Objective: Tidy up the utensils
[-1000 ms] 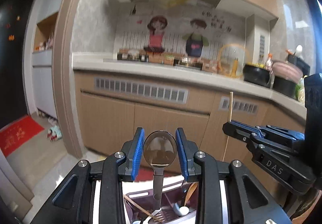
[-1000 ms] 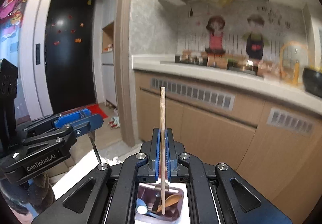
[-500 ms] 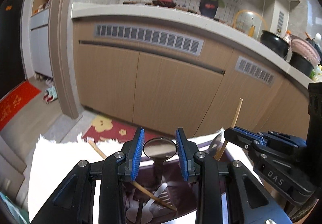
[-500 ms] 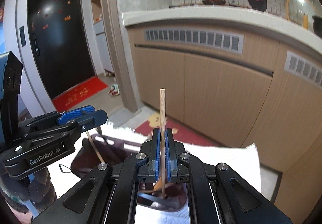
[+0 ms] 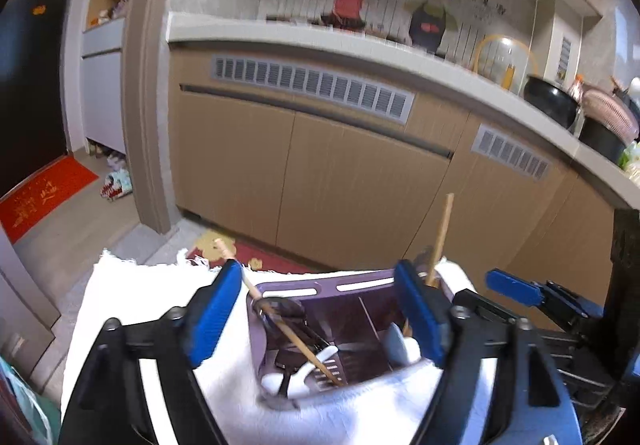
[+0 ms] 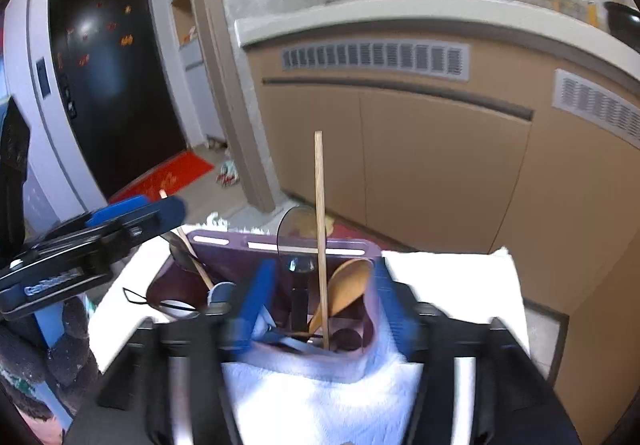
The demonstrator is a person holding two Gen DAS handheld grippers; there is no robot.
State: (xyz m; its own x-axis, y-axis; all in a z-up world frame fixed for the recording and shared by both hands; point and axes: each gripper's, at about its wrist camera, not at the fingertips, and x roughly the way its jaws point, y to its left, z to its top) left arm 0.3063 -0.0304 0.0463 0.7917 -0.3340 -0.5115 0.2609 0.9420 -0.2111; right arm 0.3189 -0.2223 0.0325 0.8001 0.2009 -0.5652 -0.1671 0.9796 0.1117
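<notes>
A purple utensil caddy [image 5: 320, 283] [image 6: 280, 245] stands on a white towel [image 5: 140, 301] [image 6: 448, 281]. My left gripper [image 5: 320, 309] is open and empty above its left compartment, where a metal spoon [image 5: 280, 307], a wooden chopstick [image 5: 288, 329] and other utensils lie. My right gripper [image 6: 320, 297] is open above the right compartment. A wooden chopstick [image 6: 319, 229] stands there free between the jaws, next to a wooden spoon [image 6: 346, 287] and a dark ladle [image 6: 298, 277]. The same chopstick shows in the left wrist view [image 5: 442, 233].
Kitchen cabinets [image 5: 340, 185] and a countertop [image 5: 360, 49] with pots [image 5: 552, 105] lie beyond the towel's far edge. A doorway with a red mat [image 5: 44, 197] is at the left. The other gripper [image 6: 92, 245] [image 5: 540, 297] sits close beside each view.
Both grippers have opened. The left has let go of the metal spoon, now in the caddy; the right has let go of the chopstick, which stands in the right compartment.
</notes>
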